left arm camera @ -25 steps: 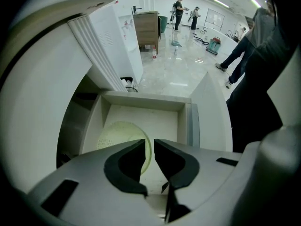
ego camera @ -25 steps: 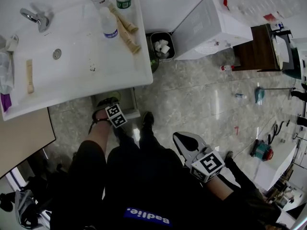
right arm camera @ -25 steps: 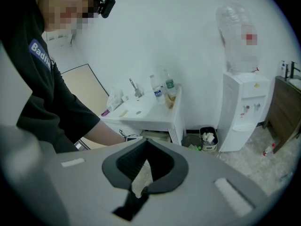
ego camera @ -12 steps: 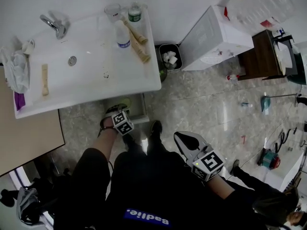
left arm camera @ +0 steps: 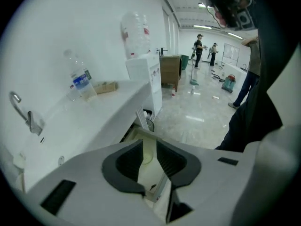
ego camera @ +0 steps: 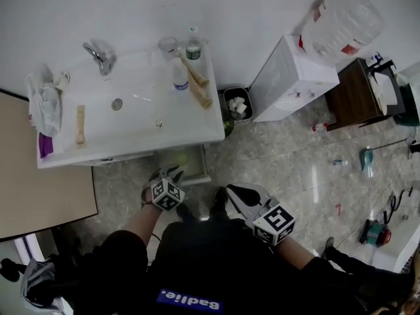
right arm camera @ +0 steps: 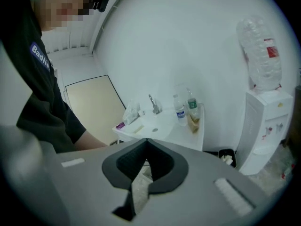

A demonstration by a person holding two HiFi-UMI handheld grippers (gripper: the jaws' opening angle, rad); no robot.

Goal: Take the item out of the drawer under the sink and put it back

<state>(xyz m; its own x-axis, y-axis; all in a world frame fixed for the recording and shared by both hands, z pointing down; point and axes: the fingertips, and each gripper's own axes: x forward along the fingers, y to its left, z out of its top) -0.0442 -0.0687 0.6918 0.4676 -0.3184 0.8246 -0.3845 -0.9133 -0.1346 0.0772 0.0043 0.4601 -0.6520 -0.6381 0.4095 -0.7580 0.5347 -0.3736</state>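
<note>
- Head view: the sink (ego camera: 131, 120) fills the upper left, and the open drawer (ego camera: 199, 168) juts out from under its front edge at 6 o'clock.
- The item (ego camera: 178, 159), a pale green round thing, lies inside the drawer, touching neither gripper.
- The left gripper (ego camera: 167, 171) sits just at 6 o'clock of the drawer. A second ago it reached right in at the drawer's front; now it is drawn back towards the person.
- The right gripper (ego camera: 231, 191) lies at 3 o'clock of the left one and points to 10 o'clock. It is closer to the left gripper than a second ago.
- The water dispenser (ego camera: 289, 77) stands at 3 o'clock of the sink, and its bottle is now wholly in view.
- Left gripper view: the left gripper (left arm camera: 149, 142) has its fingers apart, having just been opening, with nothing gripped.
- Through the gap shows the drawer (left arm camera: 162, 188) below, with the item (left arm camera: 148, 155) lying in it.
- A water bottle (left arm camera: 81, 81) stands on the sink top at 10 o'clock.
- Right gripper view: the right gripper (right arm camera: 146, 140) has its fingertips together, with nothing between them.
- The sink (right arm camera: 160, 126) lies beyond at 12 o'clock, and the water dispenser (right arm camera: 265, 126) stands at 3 o'clock.
</note>
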